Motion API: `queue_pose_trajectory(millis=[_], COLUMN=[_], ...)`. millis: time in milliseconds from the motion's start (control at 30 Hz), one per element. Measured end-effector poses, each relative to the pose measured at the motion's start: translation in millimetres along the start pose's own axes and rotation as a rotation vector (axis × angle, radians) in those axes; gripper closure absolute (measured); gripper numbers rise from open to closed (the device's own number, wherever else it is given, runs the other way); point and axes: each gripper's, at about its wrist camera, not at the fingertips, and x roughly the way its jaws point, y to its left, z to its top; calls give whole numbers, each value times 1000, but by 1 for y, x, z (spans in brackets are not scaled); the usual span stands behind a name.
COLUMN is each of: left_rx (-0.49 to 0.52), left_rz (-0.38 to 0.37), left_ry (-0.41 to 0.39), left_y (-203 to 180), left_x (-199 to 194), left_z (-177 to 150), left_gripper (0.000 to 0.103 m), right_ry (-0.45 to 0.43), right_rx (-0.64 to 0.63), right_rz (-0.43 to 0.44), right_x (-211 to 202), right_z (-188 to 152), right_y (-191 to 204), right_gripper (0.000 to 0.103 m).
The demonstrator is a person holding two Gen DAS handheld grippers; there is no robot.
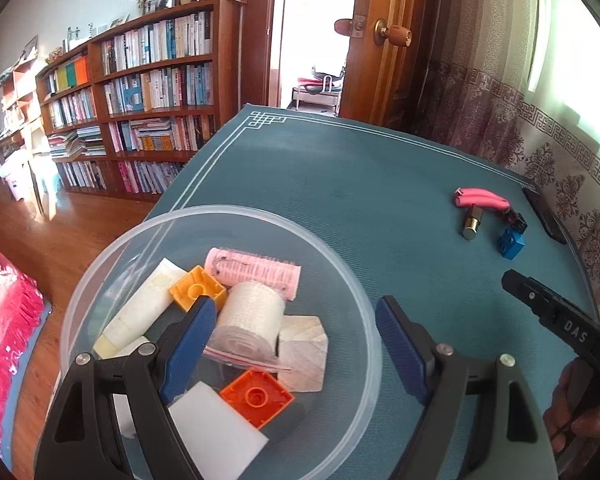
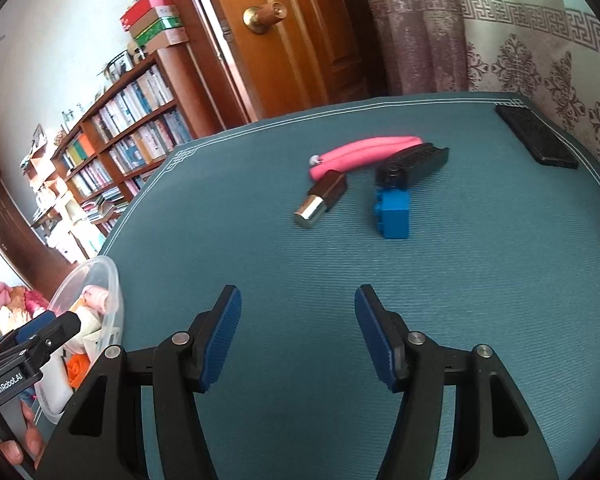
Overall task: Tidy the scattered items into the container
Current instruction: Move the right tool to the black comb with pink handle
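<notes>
The right gripper (image 2: 298, 330) is held spread wide and empty above the teal mat (image 2: 480, 280). Beyond it a lipstick tube (image 2: 320, 198), pink curler (image 2: 364, 152), black comb (image 2: 414, 166) and blue brick (image 2: 394, 214) are clustered, touching. The clear bowl (image 1: 364, 320) of gathered items is straddled by the left gripper (image 1: 296, 344), equally wide and empty. The neighbours could be knocked when one piece is taken from the cluster.

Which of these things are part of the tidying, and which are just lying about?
For the job:
clear round plastic container
blue toy brick
pink-handled clip
brown and silver tube
black ridged piece

Just lying about:
flat black slab
wooden bookshelf
</notes>
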Motion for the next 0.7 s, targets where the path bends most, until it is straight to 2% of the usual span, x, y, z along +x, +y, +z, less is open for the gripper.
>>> queue_pose_trajectory(millis=[233,700], left_rx=[50,128], left_rz=[-42,-97], left_ry=[7,32], left_y=[-33,-79], left_x=[5,21], left_z=[3,6], left_gripper=[18,18], right_ry=[-13,-1], right_rx=[110,296], right_rz=[-24,50], right_x=[-1,12], right_z=[16,67], right_y=[-41,-83], right_gripper=[40,40])
